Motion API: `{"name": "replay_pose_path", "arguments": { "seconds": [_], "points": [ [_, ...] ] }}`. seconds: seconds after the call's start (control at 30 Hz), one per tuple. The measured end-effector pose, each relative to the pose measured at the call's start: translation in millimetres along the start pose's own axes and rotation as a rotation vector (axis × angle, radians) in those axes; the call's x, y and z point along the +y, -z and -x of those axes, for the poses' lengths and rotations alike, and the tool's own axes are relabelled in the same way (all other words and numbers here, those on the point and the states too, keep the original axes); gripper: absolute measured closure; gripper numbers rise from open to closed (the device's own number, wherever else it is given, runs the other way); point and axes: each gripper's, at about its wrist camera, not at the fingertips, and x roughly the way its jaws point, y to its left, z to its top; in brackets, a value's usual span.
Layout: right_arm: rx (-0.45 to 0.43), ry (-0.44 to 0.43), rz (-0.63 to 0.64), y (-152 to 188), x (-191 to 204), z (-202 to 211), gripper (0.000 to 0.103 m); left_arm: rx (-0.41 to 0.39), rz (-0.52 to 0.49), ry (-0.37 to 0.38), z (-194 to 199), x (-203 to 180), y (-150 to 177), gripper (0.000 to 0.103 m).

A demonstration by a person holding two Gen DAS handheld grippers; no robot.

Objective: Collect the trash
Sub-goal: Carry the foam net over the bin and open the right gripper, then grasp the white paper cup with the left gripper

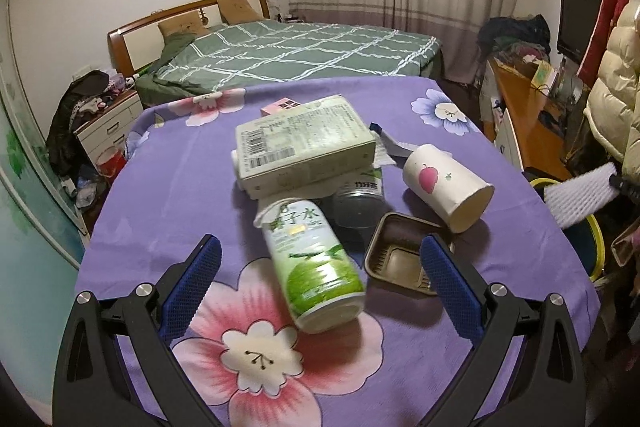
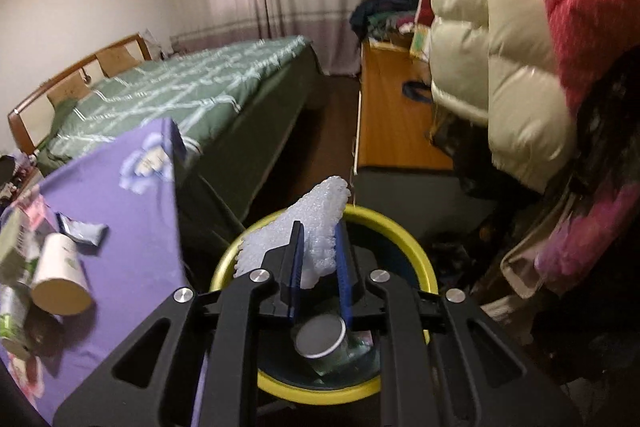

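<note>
The right gripper [image 2: 318, 259] holds a piece of white foam netting [image 2: 316, 223] over the yellow-rimmed bin [image 2: 416, 251] beside the counter [image 2: 120, 195]; its fingers pinch the netting, which sticks up above them, crumpled and bubbly. A metal can [image 2: 320, 337] already lies in the bin. This looks like the drop-off step: the next move calls for parting the fingers so the netting falls inside the rim. The left gripper [image 1: 320, 259] hangs over the purple flowered counter with fingers spread wide and nothing between them, just short of a green-labelled drink can [image 1: 316, 267] lying on its side, likely the next pick.
</note>
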Motion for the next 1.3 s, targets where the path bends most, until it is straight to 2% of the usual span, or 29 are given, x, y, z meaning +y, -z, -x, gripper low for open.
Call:
{"name": "replay_pose_path", "arguments": {
  "seconds": [0.13,0.2,0.23,0.57,0.77,0.9,1.0,1.13,1.3],
  "points": [
    [0.026,0.021,0.001,5.9,-1.9,-10.2,0.083,0.004,-0.015,0.000,-5.1,-8.2,-5.0,0.005],
    [0.029,0.022,-0.006,6.6,-4.5,-13.8,0.070,0.006,-0.023,0.008,-7.4,-12.9,-7.0,0.005],
    [0.026,0.023,-0.006,6.1,-4.8,-14.2,0.069,0.007,-0.027,0.012,-7.7,-15.2,-7.8,0.005],
    [0.023,0.000,-0.015,4.7,-7.5,-11.5,0.067,0.010,-0.093,0.080,-18.0,-64.3,-21.3,0.005],
    [0.033,-0.015,-0.028,4.8,-12.1,-15.8,0.066,0.047,-0.119,0.119,-40.0,-103.8,-37.4,0.005],
    [0.045,-0.028,-0.034,5.3,-15.3,-21.5,0.066,0.083,-0.114,0.094,-60.3,-123.0,-50.3,0.005],
    [0.052,-0.039,-0.035,4.8,-17.3,-25.1,0.066,0.126,-0.111,0.044,-79.3,-132.0,-61.5,0.005],
    [0.058,-0.054,-0.034,2.8,-19.7,-29.1,0.065,0.202,-0.068,0.013,-108.2,-133.2,-74.1,0.005],
    [0.066,-0.076,-0.041,-0.3,-22.9,-35.6,0.065,0.258,-0.049,-0.014,-131.6,-129.7,-77.0,0.005]
  ]
}}
